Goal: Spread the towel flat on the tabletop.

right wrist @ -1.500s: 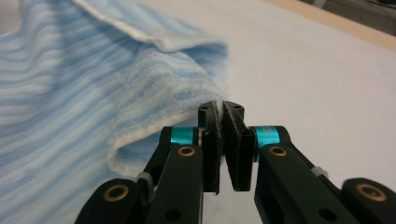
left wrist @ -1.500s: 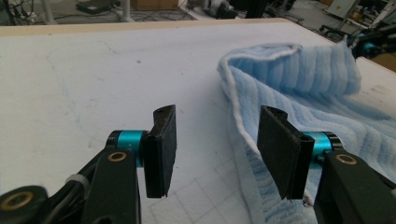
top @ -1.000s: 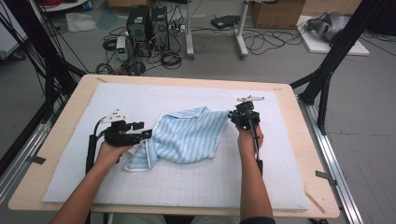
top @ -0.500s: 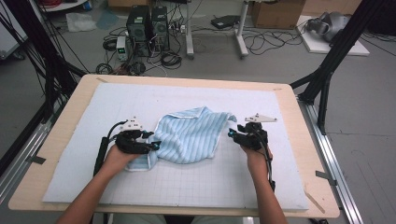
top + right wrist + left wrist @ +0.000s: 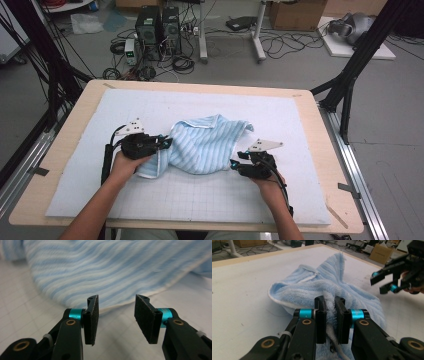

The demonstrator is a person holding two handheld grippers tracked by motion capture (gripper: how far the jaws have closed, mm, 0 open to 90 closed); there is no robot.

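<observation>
You're mid-grab on the towel (image 5: 207, 145): one side caught, other side not yet. It lies crumpled about mid-mat (image 5: 300, 125), blue w/ white stripes, a white-edged hem along its near side.

Left claw (image 5: 165, 142): jaws have just been closing and in the left gripper view they're pinching a fold of towel (image 5: 329, 300) at its left end, pile bunched up between the pads (image 5: 321, 315). Looks like a firm bite, though I can't tell how many layers you've got.

Right claw (image 5: 235, 164): jaws spread, nothing between them; they've just been opening a bit. In the right gripper view the towel's hem (image 5: 140, 296) sits just beyond the pad (image 5: 91, 315) tips, running across the gap, near but not touching. Claw is low over the mat, aimed at the towel's near right edge.

Next move, as I read it: push the right claw fwd so the hem slides between the pads, then close. Keep it low so the lower pad gets under the edge, not on top. Risk: you shove the cloth away instead of catching it. Hold left grip while you do it.
</observation>
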